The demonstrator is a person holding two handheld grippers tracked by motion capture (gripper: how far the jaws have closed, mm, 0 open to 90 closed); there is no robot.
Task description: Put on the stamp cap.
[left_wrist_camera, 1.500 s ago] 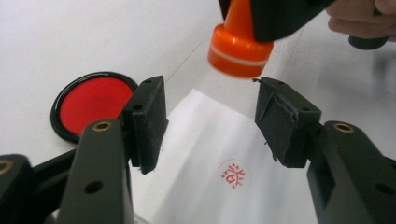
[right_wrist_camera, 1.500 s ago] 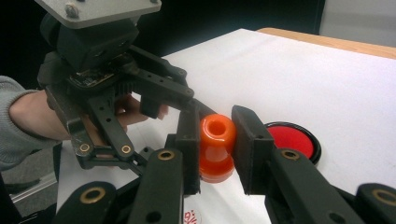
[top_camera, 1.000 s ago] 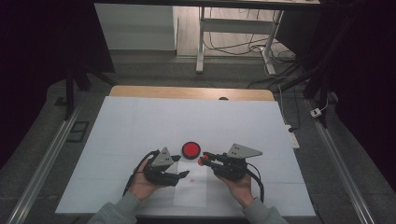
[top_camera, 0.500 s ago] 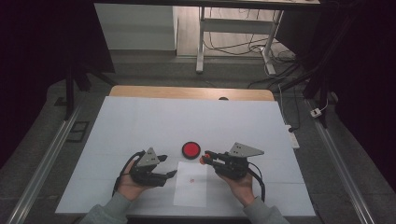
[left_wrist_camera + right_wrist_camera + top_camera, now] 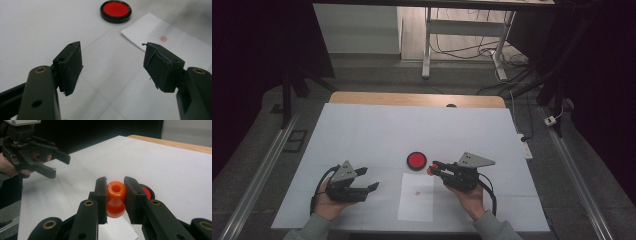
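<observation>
- Orange stamp [image 5: 115, 198] sat clamped between the right tool's [image 5: 438, 168] pads, just beside the red ink pad [image 5: 416, 160] and above the white worktop [image 5: 377, 130].
- Its long axis ran level, along the jaws, with the round end facing the right gripper view's camera.
- Left tool [image 5: 367, 181] stood with jaws wide apart and nothing between them; they had just been opening.
- Since the earlier frames that tool had drawn leftward, away from the paper sheet [image 5: 417, 197] with its small red mark [image 5: 163, 38].

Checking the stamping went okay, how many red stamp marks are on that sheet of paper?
1. A single small red mark sits near the middle of the white paper, below the red ink pad. None looks hidden.
</observation>
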